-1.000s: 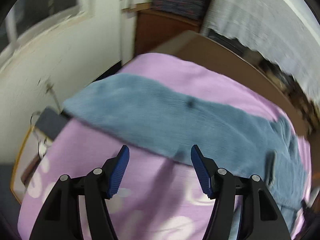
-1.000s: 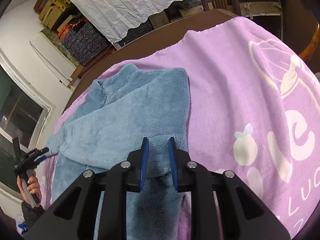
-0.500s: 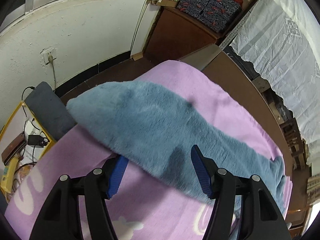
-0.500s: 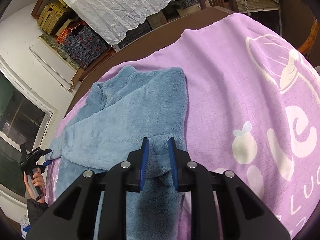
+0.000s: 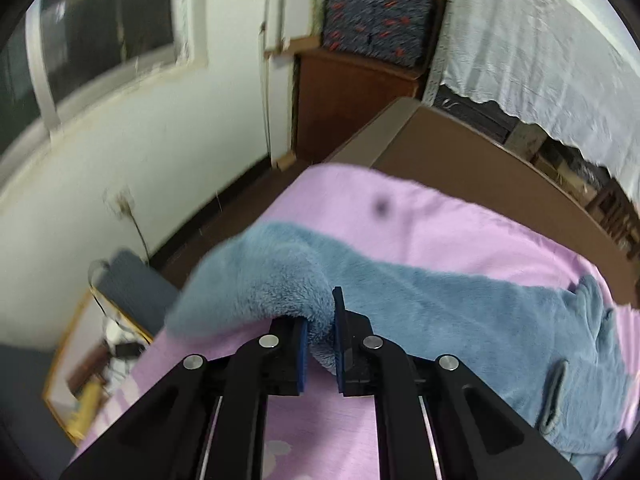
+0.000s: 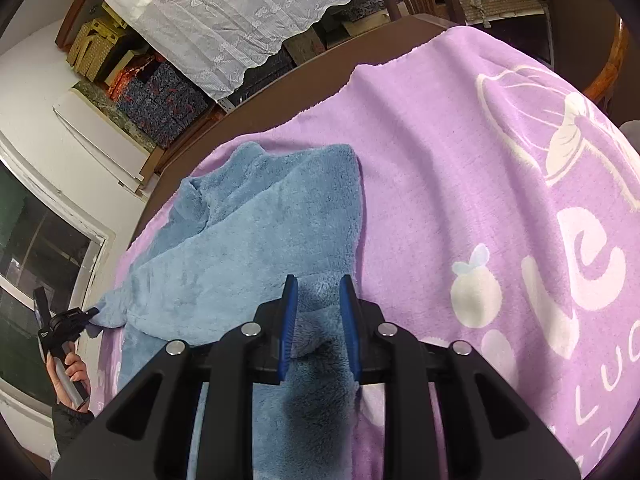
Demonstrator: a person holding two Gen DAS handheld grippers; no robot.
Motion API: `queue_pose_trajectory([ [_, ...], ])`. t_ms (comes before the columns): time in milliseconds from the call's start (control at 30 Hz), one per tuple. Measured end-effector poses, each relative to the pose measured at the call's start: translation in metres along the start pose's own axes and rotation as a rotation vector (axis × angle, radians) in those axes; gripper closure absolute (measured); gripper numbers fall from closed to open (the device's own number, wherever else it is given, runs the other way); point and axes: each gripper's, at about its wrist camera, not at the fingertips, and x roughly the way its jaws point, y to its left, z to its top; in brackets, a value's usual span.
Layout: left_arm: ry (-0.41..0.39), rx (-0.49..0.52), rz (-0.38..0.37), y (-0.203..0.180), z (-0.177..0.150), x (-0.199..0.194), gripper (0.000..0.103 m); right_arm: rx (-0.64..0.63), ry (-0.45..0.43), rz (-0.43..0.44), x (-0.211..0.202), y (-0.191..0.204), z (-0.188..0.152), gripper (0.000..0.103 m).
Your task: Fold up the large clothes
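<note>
A blue fleece garment [image 6: 248, 248] lies spread on a purple blanket [image 6: 480, 160] over the table. My left gripper [image 5: 321, 308] has its jaws closing tight on the end of a sleeve [image 5: 256, 280], which is lifted and bunched above the blanket [image 5: 440, 216]. The rest of the garment [image 5: 460, 312] trails to the right. In the right wrist view that left gripper [image 6: 66, 320] shows at the far left, a hand [image 6: 70, 372] holding it. My right gripper [image 6: 318, 284] is shut on a fold of fleece at the garment's near edge.
The brown table edge [image 5: 480, 160] runs behind the blanket. A white wall with a window [image 5: 100, 40] stands to the left. A wooden cabinet [image 5: 352, 92] bears patterned boxes. A white lace cloth [image 6: 240, 12] hangs over shelves behind. A yellow-rimmed tray of small items [image 5: 92, 368] lies lower left.
The left gripper's jaws went from wide apart over the sleeve to pinched on its end, and the sleeve has risen off the blanket. The right gripper has kept its grip in place.
</note>
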Motion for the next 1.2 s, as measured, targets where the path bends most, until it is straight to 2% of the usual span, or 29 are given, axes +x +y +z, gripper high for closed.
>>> queue_pose_trajectory([
  [200,-0.101,0.157,0.018,-0.065,0.002,-0.045,0.093,0.009,0.001,0.005,-0.003,0.0,0.0,0.081],
  [467,-0.189,0.356,-0.061,-0.172,-0.029,-0.097,0.093,0.035,-0.011,0.039,-0.012,-0.002,0.001,0.081],
  [667,-0.196,0.521,-0.126,-0.253,-0.081,-0.108,0.093,0.067,-0.018,0.072,-0.019,-0.006,0.003,0.081],
  [800,-0.132,0.649,-0.153,-0.299,-0.135,-0.086,0.09,0.099,-0.017,0.099,-0.022,-0.012,0.005,0.076],
  [833,-0.115,0.675,-0.148,-0.306,-0.145,-0.079,0.088,0.104,-0.018,0.099,-0.023,-0.014,0.006,0.075],
  [900,-0.073,0.746,-0.124,-0.318,-0.171,-0.06,0.075,0.106,-0.018,0.097,-0.023,-0.015,0.006,0.073],
  [933,-0.066,0.761,-0.115,-0.317,-0.178,-0.055,0.062,0.106,-0.017,0.096,-0.023,-0.014,0.006,0.073],
  [1000,-0.072,0.781,-0.106,-0.316,-0.189,-0.05,0.059,0.104,-0.014,0.093,-0.022,-0.015,0.006,0.073],
  [1033,-0.083,0.788,-0.108,-0.311,-0.191,-0.051,0.056,0.103,-0.013,0.091,-0.021,-0.014,0.006,0.073],
  [1133,-0.102,0.769,-0.136,-0.291,-0.185,-0.062,0.035,0.091,-0.011,0.083,-0.019,-0.012,0.005,0.073],
  [1200,-0.129,0.743,-0.153,-0.267,-0.175,-0.072,0.028,0.078,-0.012,0.082,-0.018,-0.01,0.004,0.073],
])
